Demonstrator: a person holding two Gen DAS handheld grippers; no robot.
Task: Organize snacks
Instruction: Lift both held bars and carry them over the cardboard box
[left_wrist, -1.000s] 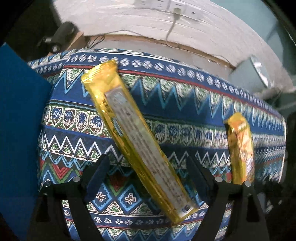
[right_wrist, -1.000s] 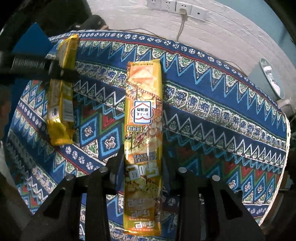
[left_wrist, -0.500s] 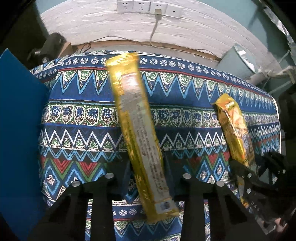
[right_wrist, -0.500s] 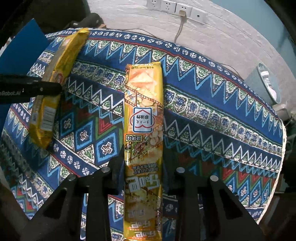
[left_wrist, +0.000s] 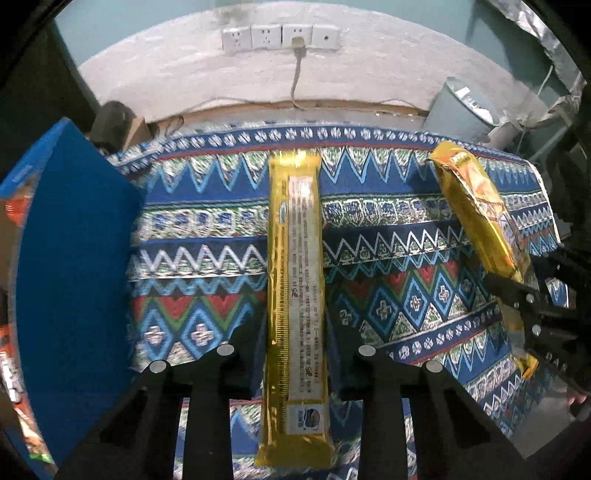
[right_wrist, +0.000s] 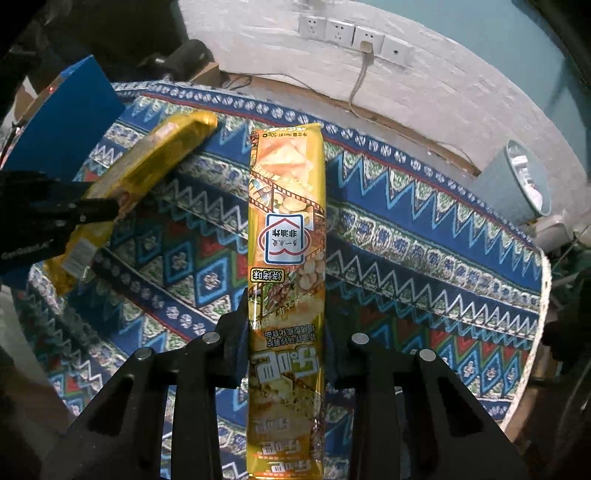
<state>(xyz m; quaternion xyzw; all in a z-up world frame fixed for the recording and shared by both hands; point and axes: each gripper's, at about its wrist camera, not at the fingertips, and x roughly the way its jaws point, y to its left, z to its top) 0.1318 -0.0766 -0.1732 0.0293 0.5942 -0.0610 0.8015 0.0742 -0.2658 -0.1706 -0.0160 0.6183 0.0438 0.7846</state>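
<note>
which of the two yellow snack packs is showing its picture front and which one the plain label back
The pack in the right gripper shows its printed front; the pack in the left gripper shows its pale label back.

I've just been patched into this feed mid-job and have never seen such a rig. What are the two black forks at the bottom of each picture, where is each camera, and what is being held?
There is no robot arm: a person carries one hand-held gripper in each hand, and a fisheye camera on each looks forward along its two black fingers, which are the forks you see.

The left camera's picture shows the left gripper with its jaws shut on a long golden foil snack pack, printed back side up. The right camera's picture shows the right gripper with its jaws shut on a long yellow snack pack with a house-shaped logo. Each gripper also appears at the edge of the other's picture.

Below both lies a blue patterned tablecloth. A blue box is at the left.
</note>
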